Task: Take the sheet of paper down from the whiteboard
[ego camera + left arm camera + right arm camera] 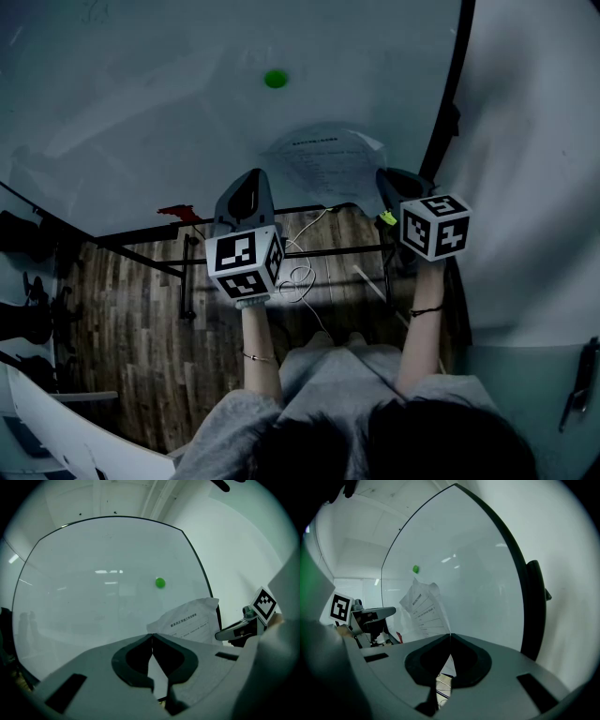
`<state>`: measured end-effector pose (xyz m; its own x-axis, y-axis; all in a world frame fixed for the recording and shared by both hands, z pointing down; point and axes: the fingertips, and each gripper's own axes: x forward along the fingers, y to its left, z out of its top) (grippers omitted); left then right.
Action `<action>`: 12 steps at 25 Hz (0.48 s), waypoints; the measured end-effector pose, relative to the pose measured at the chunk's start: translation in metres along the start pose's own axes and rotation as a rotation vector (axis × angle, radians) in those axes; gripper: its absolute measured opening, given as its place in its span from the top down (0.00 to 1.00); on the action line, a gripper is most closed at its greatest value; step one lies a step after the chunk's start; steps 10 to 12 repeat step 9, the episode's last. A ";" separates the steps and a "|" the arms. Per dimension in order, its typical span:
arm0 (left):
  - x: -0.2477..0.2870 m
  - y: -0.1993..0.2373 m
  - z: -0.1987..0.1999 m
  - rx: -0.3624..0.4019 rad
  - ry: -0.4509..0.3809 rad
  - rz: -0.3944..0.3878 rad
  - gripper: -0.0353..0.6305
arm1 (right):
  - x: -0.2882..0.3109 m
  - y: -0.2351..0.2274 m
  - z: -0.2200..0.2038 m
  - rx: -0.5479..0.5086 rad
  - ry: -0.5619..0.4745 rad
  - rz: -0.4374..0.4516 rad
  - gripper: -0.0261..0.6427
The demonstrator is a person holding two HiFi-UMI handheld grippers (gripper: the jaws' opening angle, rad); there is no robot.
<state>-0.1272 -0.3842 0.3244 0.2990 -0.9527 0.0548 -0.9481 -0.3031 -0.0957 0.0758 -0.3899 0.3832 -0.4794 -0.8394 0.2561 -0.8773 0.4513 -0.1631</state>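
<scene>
A creased printed sheet of paper [328,161] hangs in front of the whiteboard [141,103], well below and to the right of a round green magnet [275,79] that does not touch it. My left gripper [249,178] is shut, and the sheet's [192,620] left corner runs into its tips [151,634]. At the sheet's right edge my right gripper [394,180] is shut too. In the right gripper view the paper [423,609] comes down into the closed tips [450,634]. Both jaws hide the sheet's lower part.
The whiteboard's black frame [448,103] curves down on the right, with a pale wall [534,169] beyond. Below lie the stand's black bars [141,253], a wooden floor [131,328], white cables [300,277] and a small red object [178,214].
</scene>
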 end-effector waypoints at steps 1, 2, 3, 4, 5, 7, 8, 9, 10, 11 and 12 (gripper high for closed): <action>0.000 0.000 -0.001 0.001 0.001 0.000 0.93 | 0.000 0.000 0.000 0.001 0.000 -0.001 0.96; 0.000 0.001 -0.001 0.002 0.001 0.001 0.93 | 0.000 0.000 -0.001 0.002 0.000 -0.002 0.96; 0.000 0.001 -0.002 0.004 0.002 0.002 0.93 | 0.000 0.000 -0.001 0.003 0.000 -0.003 0.96; 0.000 0.002 -0.002 0.006 0.003 0.002 0.93 | 0.001 0.001 -0.001 0.003 -0.001 -0.003 0.96; 0.001 0.002 -0.003 0.007 0.004 0.000 0.93 | 0.001 0.001 -0.001 0.004 -0.001 -0.004 0.96; 0.002 0.003 -0.005 0.005 0.007 -0.006 0.93 | 0.003 0.001 -0.001 0.006 0.000 -0.004 0.96; 0.003 0.003 -0.006 0.003 0.009 -0.010 0.93 | 0.004 0.002 -0.002 0.008 0.000 -0.005 0.96; 0.003 0.004 -0.008 0.001 0.011 -0.015 0.93 | 0.004 0.002 -0.002 0.009 0.000 -0.006 0.96; 0.003 0.004 -0.008 0.001 0.011 -0.015 0.93 | 0.004 0.002 -0.002 0.009 0.000 -0.006 0.96; 0.003 0.004 -0.008 0.001 0.011 -0.015 0.93 | 0.004 0.002 -0.002 0.009 0.000 -0.006 0.96; 0.003 0.004 -0.008 0.001 0.011 -0.015 0.93 | 0.004 0.002 -0.002 0.009 0.000 -0.006 0.96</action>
